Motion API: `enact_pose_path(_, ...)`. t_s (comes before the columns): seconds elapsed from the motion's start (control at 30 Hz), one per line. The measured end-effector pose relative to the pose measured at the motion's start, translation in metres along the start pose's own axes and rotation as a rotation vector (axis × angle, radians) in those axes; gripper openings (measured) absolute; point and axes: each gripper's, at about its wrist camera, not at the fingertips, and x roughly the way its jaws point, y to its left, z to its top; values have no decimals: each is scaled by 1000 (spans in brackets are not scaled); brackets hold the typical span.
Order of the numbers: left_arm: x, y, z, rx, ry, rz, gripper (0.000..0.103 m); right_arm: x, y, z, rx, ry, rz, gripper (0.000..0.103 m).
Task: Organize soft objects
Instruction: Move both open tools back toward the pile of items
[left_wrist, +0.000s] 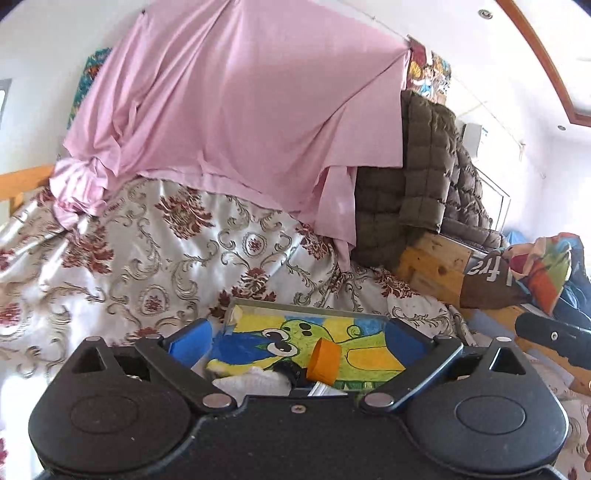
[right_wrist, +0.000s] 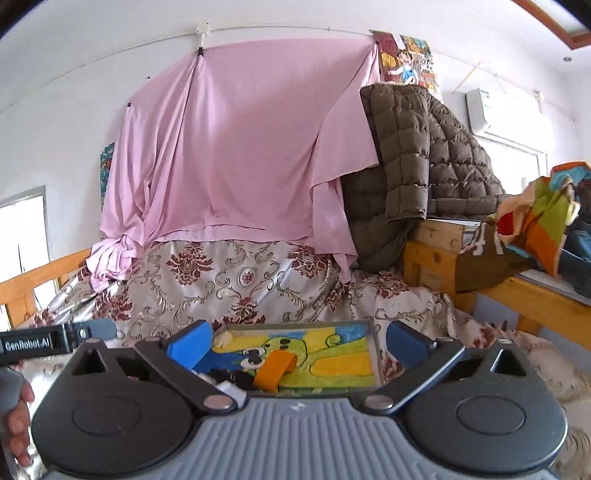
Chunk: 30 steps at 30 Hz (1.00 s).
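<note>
**Both claws spread and empty over the painted tray; sorting looks barely begun**

While both claws hang just above the near edge of the bed, neither holds anything: the left gripper (left_wrist: 297, 341) has its blue pads spread wide, and the right gripper (right_wrist: 297, 341) stands just as wide, with nothing pinched between the fingers.

Directly ahead of both, framed between the pads, lies the painted tray (left_wrist: 369, 354), a shallow clear-rimmed box with a yellow, green and blue cartoon on its floor. Inside it, closest to the left claw, sit a white soft bundle (left_wrist: 255, 380), a small black item (left_wrist: 291, 371) and an orange piece (left_wrist: 325, 360); what the black item is cannot be made out. From the right claw the orange piece (right_wrist: 275, 371) lies just ahead and slightly to the left.

Beyond the tray spreads the floral bedspread (left_wrist: 147, 258), rumpled. Farther ahead hangs the pink sheet (right_wrist: 236, 147), bunched at its lower left corner. Ahead and to the right a brown quilted jacket (right_wrist: 424, 166) slumps over a wooden bench (right_wrist: 535, 299), and farther right a heap of colourful cloth (right_wrist: 539, 218) lies there too.

As a judgement, little seems done: a few small items are in the tray, while jacket, sheet and cloth heap remain unfolded. Which soft thing is meant next cannot be told.
</note>
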Motion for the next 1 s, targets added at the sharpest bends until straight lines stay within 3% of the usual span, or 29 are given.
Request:
enact_pose_path(0.3, -59, -7, -36, 154, -39, -21, 102, -44, 31, -59, -13, 35, -44, 103)
enact_pose_path(0.67, -79, 12, -92, 188, 92, -22, 102, -58, 44, -113, -30, 171, -52, 103)
enact_pose_path(1.0, -80, 11, -123, 250, 195, -47, 102, -48, 34, -122, 3, 256, -67, 103)
